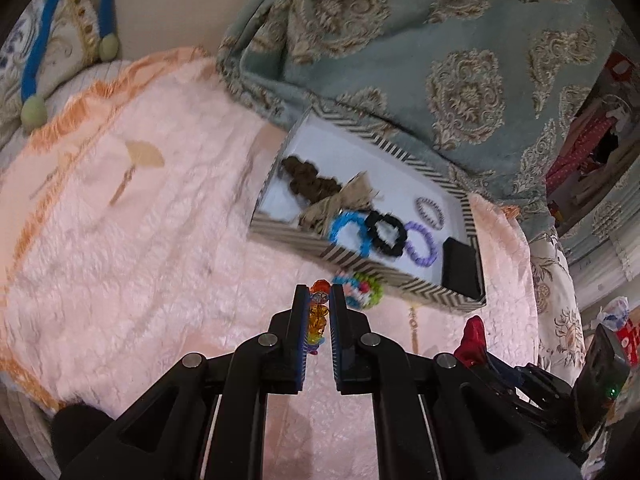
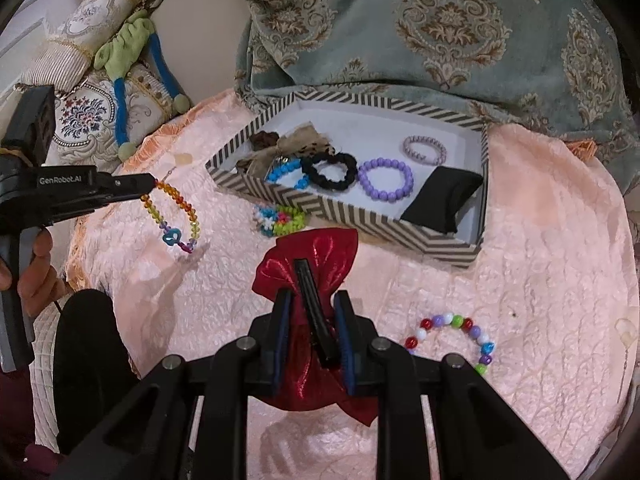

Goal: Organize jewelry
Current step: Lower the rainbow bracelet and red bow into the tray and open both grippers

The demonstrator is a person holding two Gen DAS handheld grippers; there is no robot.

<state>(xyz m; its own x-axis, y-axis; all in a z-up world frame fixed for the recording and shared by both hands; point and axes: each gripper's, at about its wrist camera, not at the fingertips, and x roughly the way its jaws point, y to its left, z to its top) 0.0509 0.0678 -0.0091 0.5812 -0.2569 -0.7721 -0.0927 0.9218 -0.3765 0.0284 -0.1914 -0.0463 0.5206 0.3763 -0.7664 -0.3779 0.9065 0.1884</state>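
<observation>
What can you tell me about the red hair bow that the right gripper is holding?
The red hair bow is shiny, metallic-looking fabric, gathered at the middle with lobes fanning out either side, and a black clip bar runs across it. The right gripper is shut on it, its fingers pressing the gathered middle from both sides. It appears lifted above the pink bedspread, its far lobe pointing toward the striped box. Nothing else seems to touch it.

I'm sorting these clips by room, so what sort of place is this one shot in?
Most likely a bedroom or sitting room at home. The work surface is a plush peach blanket, with embroidered cushions behind it and a patterned teal throw draped at the back. Soft furnishings, not a workbench.
</observation>
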